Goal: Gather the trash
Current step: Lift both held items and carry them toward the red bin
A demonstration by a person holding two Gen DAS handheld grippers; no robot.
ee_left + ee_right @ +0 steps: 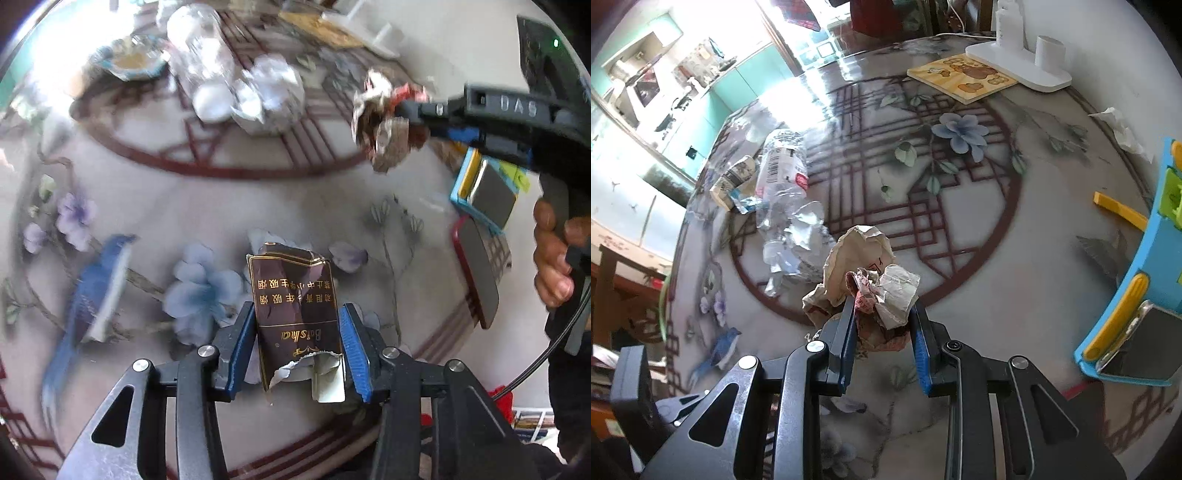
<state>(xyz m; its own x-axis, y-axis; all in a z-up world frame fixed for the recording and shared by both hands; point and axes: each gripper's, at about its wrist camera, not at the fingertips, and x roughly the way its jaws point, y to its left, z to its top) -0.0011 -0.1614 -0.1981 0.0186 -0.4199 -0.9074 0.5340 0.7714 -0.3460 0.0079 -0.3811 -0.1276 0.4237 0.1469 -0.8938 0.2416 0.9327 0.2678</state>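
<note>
We clamp a torn cigarette pack [295, 314] in our left gripper [295, 347], just above the table [184, 206] near its front edge. Our right gripper [882, 332] is clenched on a crumpled paper wad [871, 277], lifted over the table's middle. Beyond it, bare patterned surface lies open. A crushed bottle [783, 177] and scraps lie further left, a tissue [1119, 129] by the far right edge.

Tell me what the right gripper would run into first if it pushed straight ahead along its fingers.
Probably nothing soon. The right gripper, shut on crumpled paper, points over bare round table; the crushed plastic bottle lies off to the left. Depth is unclear.
</note>
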